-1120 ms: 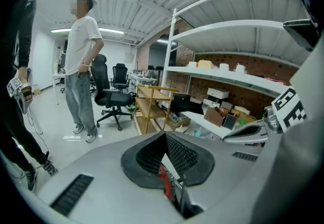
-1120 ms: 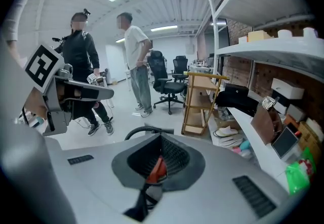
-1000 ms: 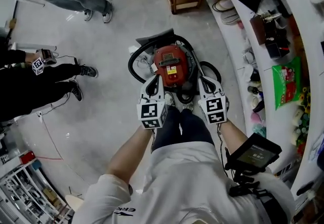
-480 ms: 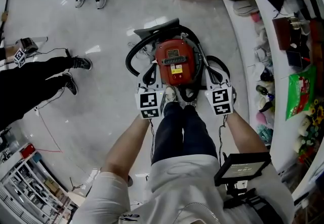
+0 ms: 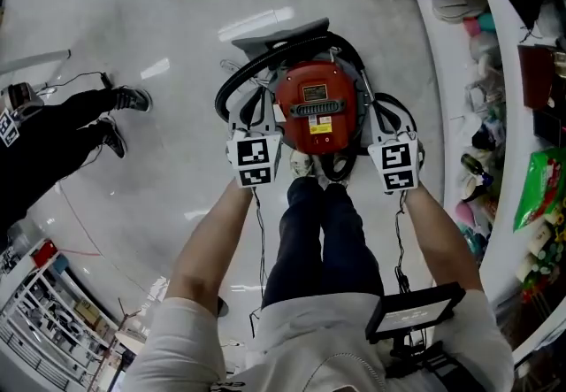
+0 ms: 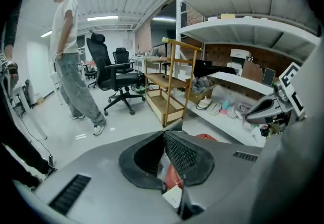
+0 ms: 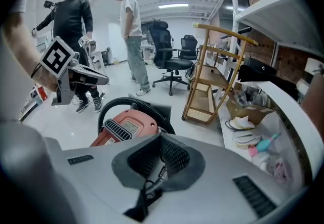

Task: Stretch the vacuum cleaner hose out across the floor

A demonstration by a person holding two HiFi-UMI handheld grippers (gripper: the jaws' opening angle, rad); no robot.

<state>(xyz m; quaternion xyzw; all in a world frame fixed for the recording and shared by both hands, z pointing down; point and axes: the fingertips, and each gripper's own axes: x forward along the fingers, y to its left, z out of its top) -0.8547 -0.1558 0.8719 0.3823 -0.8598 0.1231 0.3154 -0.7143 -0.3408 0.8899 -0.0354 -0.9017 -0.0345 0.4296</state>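
Both sets of fingers (image 6: pixel 185 156) closed, empty — left gripper (image 5: pixel 250 109), right gripper (image 5: pixel 382 112) flank the vacuum cleaner (image 5: pixel 320 103), its hose (image 5: pixel 228 91) partly hidden.

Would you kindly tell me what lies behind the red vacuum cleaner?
The black hose curls round the far side of the vacuum cleaner, and a grey floor head lies just beyond. Where the hose joins them is hidden by the body.

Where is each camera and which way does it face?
Head view: on the person's head, facing down at the vacuum cleaner; arms, legs, left gripper, right gripper show.
Left gripper view: on that gripper, facing along its shut jaws toward the wooden shelf.
Right gripper view: likewise, over the vacuum cleaner.
Both gripper views share the wooden shelf.
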